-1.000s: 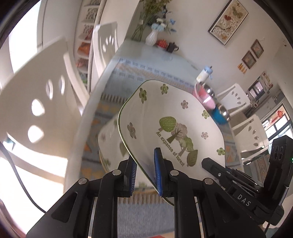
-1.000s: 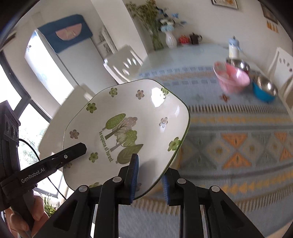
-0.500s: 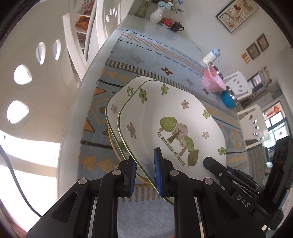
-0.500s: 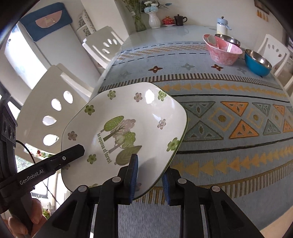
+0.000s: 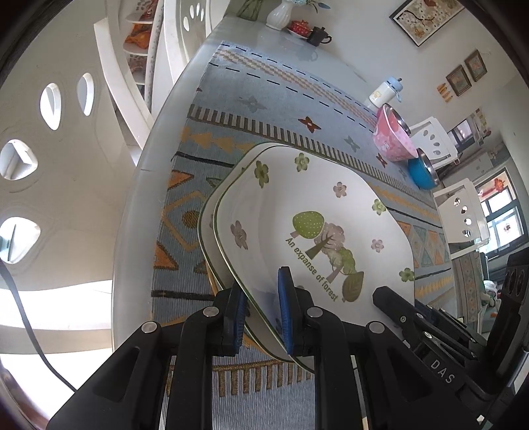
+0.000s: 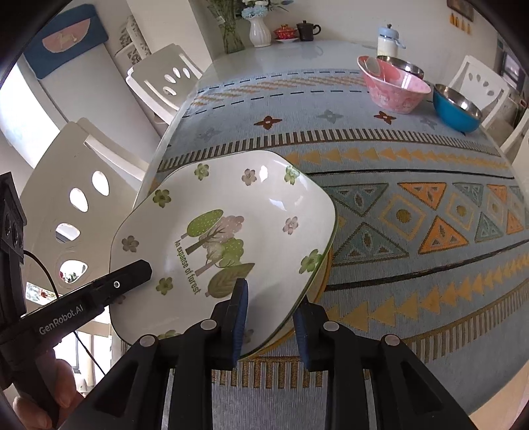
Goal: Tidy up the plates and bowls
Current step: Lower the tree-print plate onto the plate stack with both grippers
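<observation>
A white square-ish plate (image 5: 314, 205) (image 6: 231, 198) with a tree print and green rim is held at its near edge by both grippers. My left gripper (image 5: 261, 297) is shut on its rim, and my right gripper (image 6: 271, 307) grips the rim from the other side. The plate lies tilted just over a matching plate (image 5: 206, 225) on the patterned tablecloth (image 6: 396, 231); whether they touch I cannot tell. A yellow-rimmed dish (image 6: 325, 274) peeks out underneath. Each wrist view shows the other gripper's finger at the plate's side.
A pink bowl (image 6: 393, 86), a steel bowl (image 6: 403, 66) and a blue bowl (image 6: 456, 109) stand at the far right. A white bottle (image 6: 386, 41), vase (image 6: 259, 31) and teapot (image 6: 307, 29) are at the back. White chairs (image 6: 66, 185) flank the left table edge.
Both grippers have come down with the plate and tipped forward. The plate now sits low over the matching plate on the table, which it mostly covers.
</observation>
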The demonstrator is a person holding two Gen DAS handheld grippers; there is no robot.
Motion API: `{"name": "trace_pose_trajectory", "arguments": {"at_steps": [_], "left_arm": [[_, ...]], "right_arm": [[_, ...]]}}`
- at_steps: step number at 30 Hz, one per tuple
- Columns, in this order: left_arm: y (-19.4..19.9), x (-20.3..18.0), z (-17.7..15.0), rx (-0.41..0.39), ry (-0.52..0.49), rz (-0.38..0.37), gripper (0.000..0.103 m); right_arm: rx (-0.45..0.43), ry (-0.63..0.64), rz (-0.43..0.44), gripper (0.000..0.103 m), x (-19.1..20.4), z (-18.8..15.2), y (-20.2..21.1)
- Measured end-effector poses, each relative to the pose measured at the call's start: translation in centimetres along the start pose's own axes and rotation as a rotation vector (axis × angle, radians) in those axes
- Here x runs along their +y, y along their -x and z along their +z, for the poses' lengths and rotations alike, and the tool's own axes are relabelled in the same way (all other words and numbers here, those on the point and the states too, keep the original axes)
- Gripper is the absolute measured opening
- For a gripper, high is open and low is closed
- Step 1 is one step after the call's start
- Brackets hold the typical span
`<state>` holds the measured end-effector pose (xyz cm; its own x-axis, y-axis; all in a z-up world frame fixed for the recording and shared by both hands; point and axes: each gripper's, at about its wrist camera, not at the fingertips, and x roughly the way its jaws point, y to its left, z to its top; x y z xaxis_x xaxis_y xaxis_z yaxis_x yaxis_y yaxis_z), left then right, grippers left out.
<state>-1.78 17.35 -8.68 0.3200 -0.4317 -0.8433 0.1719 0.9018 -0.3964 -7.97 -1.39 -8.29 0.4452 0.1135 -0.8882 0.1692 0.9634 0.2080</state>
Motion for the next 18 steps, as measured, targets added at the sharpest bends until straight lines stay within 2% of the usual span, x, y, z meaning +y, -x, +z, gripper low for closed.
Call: {"name": "trace_pose_trajectory", "arguments": {"at_steps": [5, 8, 12, 15, 18], "left_arm": [[1.1, 0.5, 0.2, -0.007, 0.026, 0.001, 0.015], [1.6, 1.0, 0.4, -0.021, 0.033, 0.057, 0.015], [2.1, 1.9, 0.5, -0.025, 0.063, 0.018, 0.014], [2.3, 1.0, 0.8, -0.032, 0.026, 0.020, 0.015], [2.2, -0.2, 0.8, -0.015, -0.018, 0.008, 0.017]], "right_arm": [[0.044, -0.004, 0.018, 0.025, 0.1, 0.3, -0.1], [0.076, -0.009, 0.051, 0.025, 0.2, 0.3, -0.3], [0.064, -0.008, 0.040, 0.025, 0.1, 0.0, 0.0], [0.036, -0.013, 0.023, 0.026, 0.1, 0.3, 0.5], [0.048, -0.011, 0.023, 0.026, 0.1, 0.5, 0.6]]}}
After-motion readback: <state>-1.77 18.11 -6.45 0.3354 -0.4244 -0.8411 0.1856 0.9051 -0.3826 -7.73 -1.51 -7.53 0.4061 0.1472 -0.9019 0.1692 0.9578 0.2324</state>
